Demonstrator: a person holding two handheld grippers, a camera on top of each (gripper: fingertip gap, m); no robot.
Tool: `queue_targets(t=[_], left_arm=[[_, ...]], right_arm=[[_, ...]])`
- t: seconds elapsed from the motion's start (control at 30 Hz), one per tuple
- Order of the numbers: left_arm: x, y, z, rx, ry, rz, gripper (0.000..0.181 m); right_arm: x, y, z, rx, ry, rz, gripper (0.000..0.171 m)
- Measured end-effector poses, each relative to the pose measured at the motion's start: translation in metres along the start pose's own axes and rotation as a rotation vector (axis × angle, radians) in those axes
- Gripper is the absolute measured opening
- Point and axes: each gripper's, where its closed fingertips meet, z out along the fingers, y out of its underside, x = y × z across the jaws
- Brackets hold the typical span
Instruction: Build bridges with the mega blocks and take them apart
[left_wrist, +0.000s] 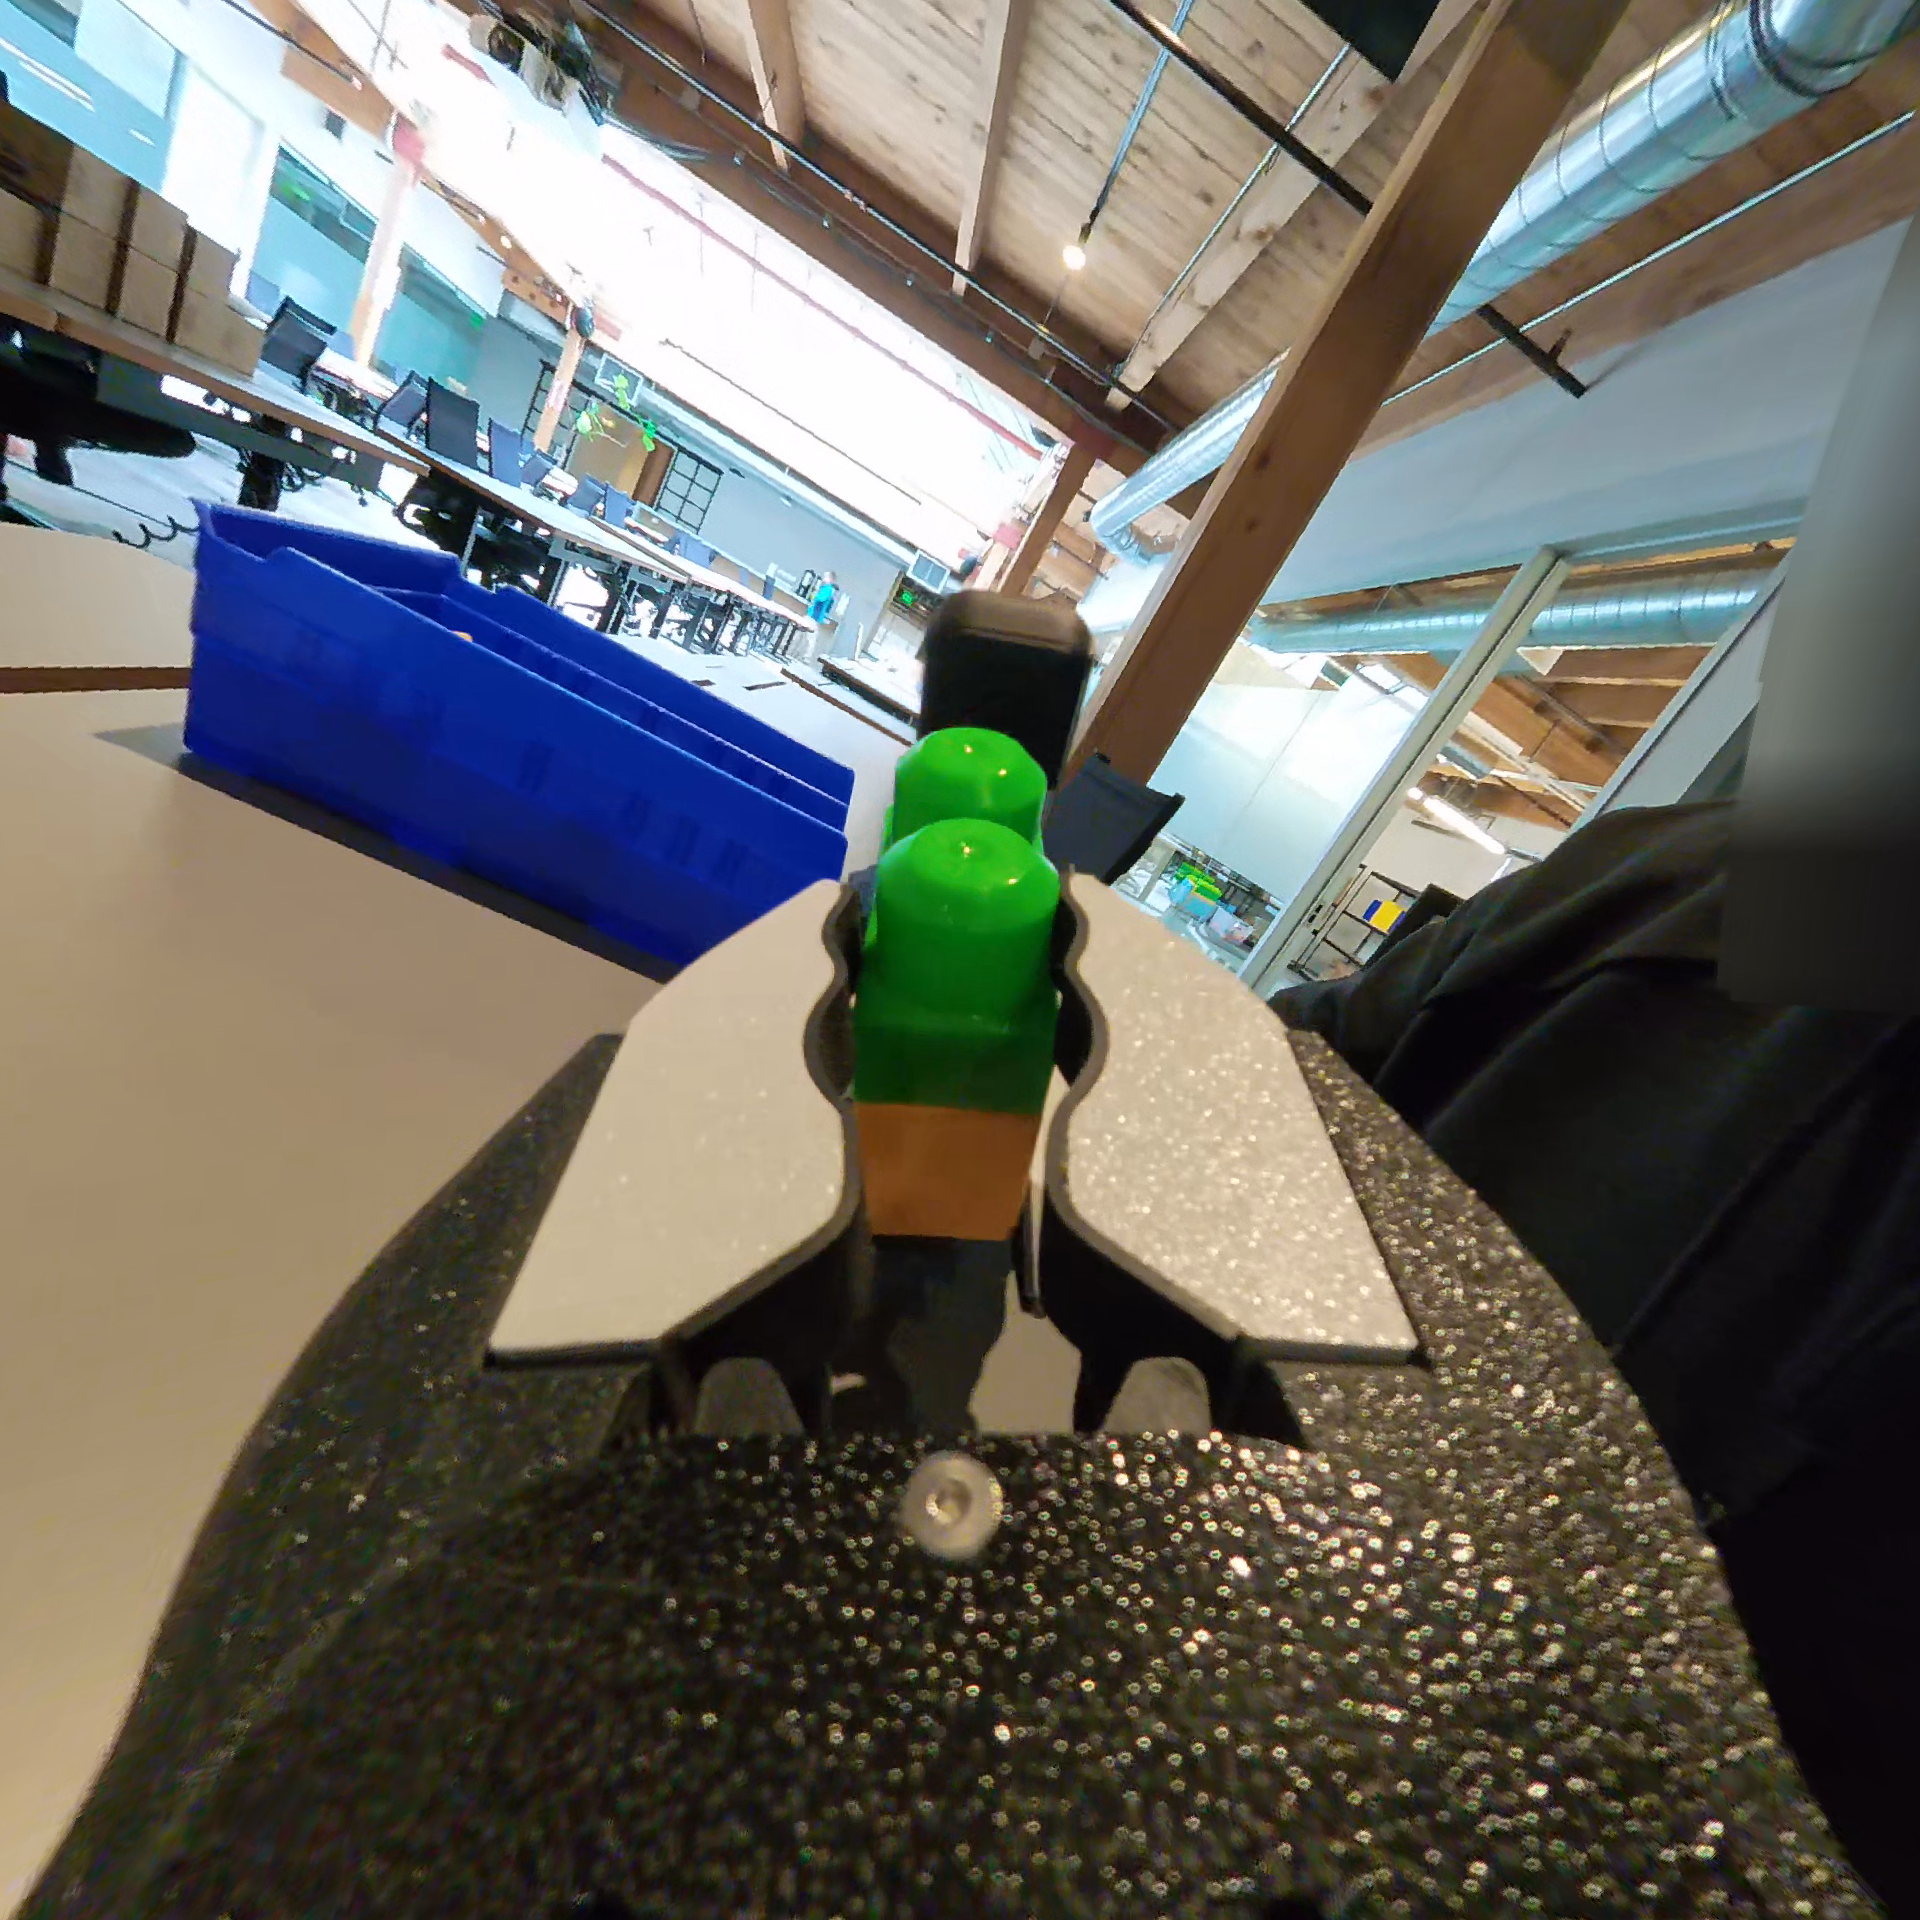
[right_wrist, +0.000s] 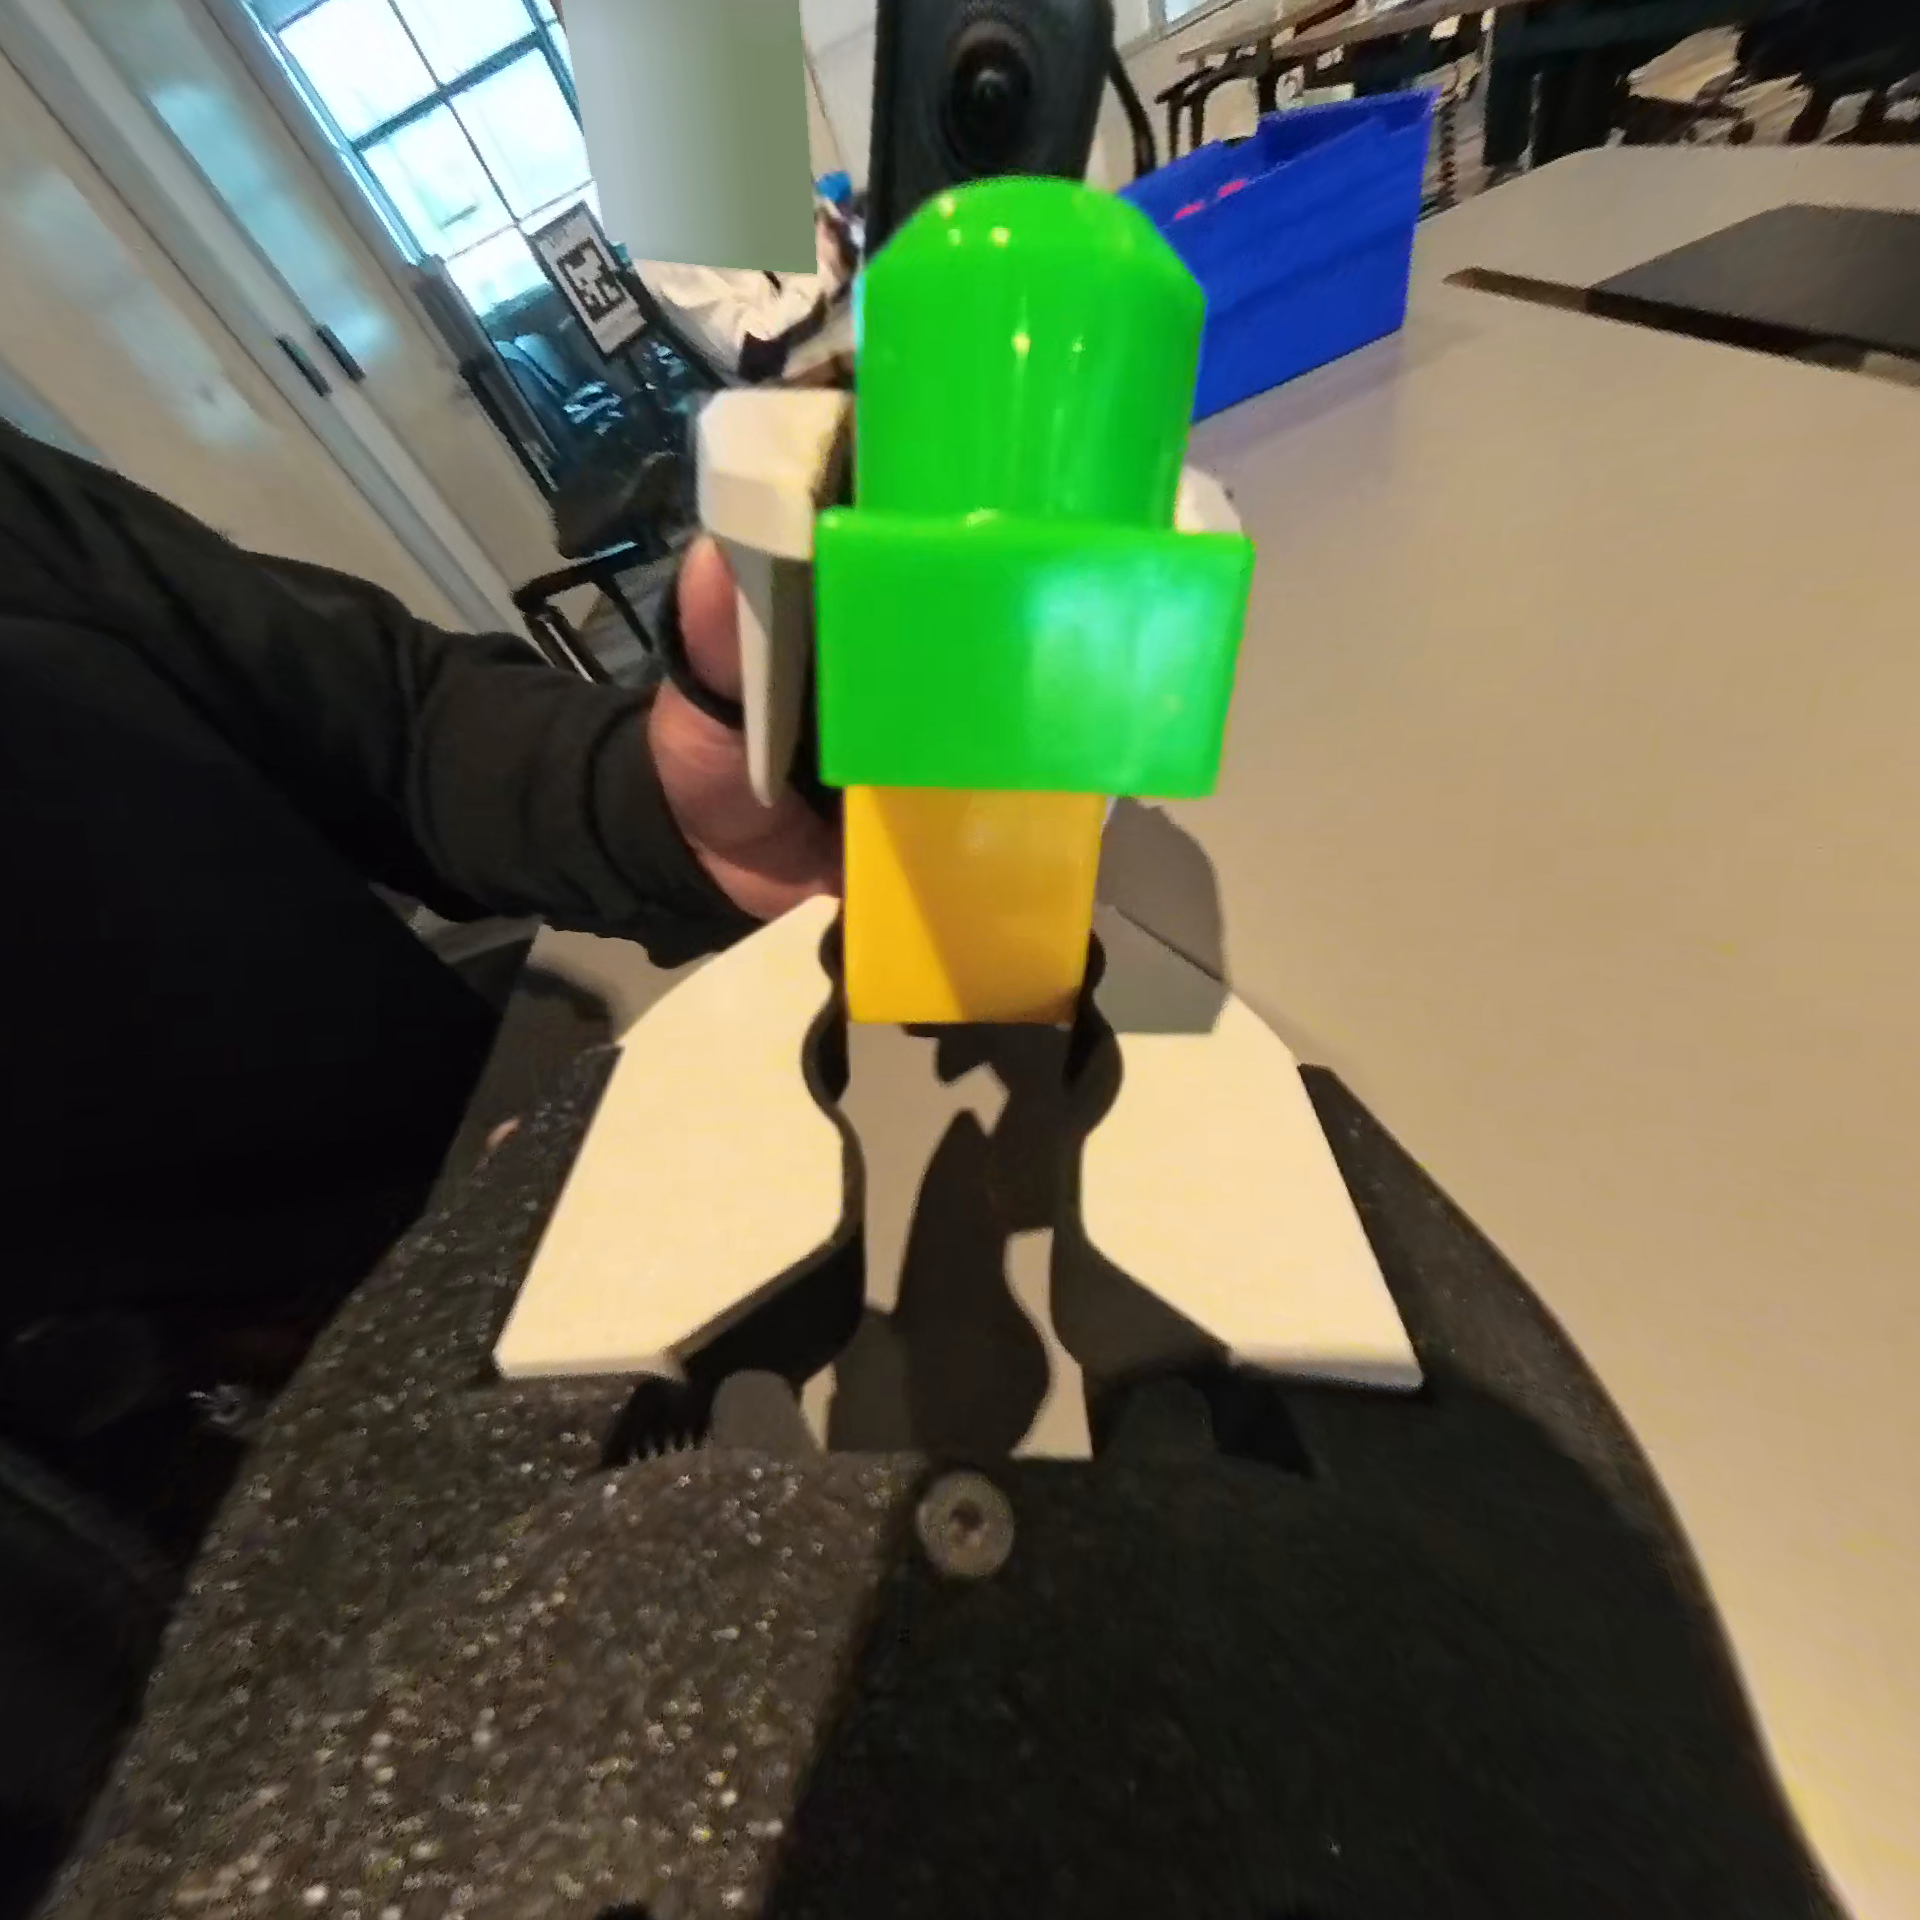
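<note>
A green mega block (left_wrist: 961, 997) with two studs sits on a yellow block (left_wrist: 945, 1174), and both are held up above the grey table (left_wrist: 208, 1091). My left gripper (left_wrist: 961, 925) is shut on the green block. In the right wrist view, my right gripper (right_wrist: 966, 966) is shut on the yellow block (right_wrist: 966, 894), below the green block (right_wrist: 1029, 644). The left gripper's white fingers (right_wrist: 764, 499) clamp the green block from the far side, with a person's hand (right_wrist: 727, 790) behind them. The right gripper's black camera (left_wrist: 1003, 675) shows beyond the green studs.
A blue plastic bin (left_wrist: 499, 727) stands on the table behind the blocks; it also shows in the right wrist view (right_wrist: 1299, 239). A dark flat panel (right_wrist: 1745, 291) lies at the table's far right. A dark sleeve (right_wrist: 312, 727) reaches in from the left. About 7 cm separates my left fingertips from my right.
</note>
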Motion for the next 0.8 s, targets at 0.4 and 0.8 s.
queue_targets(t=[0.4, 0.8], left_arm=[[-0.008, -0.003, -0.007, 0.058, 0.1, -0.259, 0.035], [-0.019, -0.024, -0.028, 0.158, 0.128, -0.308, 0.034]], right_arm=[[0.015, 0.001, -0.006, -0.07, 0.192, -0.226, 0.037], [0.034, -0.005, -0.021, -0.13, 0.386, -0.421, 0.038]])
